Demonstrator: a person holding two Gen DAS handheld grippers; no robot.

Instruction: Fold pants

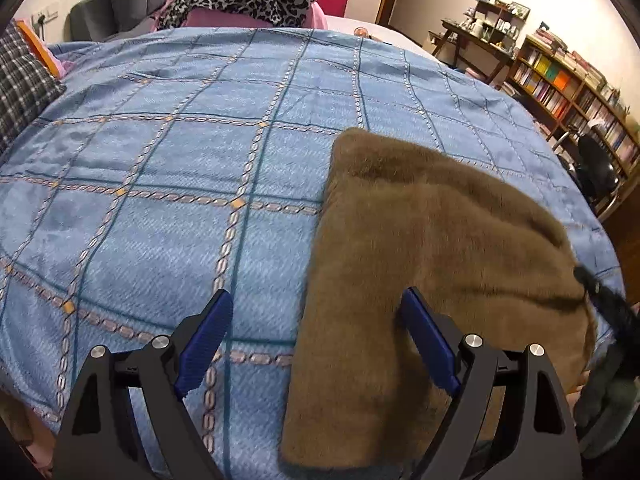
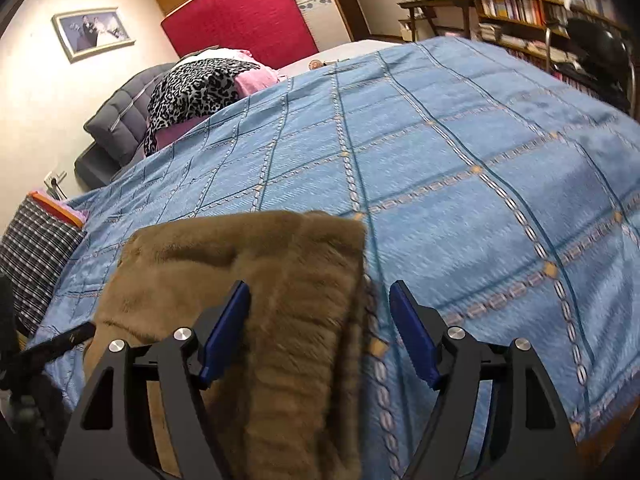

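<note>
Pants (image 1: 432,264), brown and fleecy, lie folded into a compact stack on the blue checked bedspread (image 1: 160,200) of the bed, near its front edge. The left gripper (image 1: 316,340) hangs above the stack's left border, jaws spread wide, one blue pad over the bedspread and the other over the fabric, gripping nothing. The right gripper (image 2: 320,332) hangs above the stack's right border, jaws likewise apart and empty. A plaid pillow (image 2: 36,248) lies at the bed's left side.
</note>
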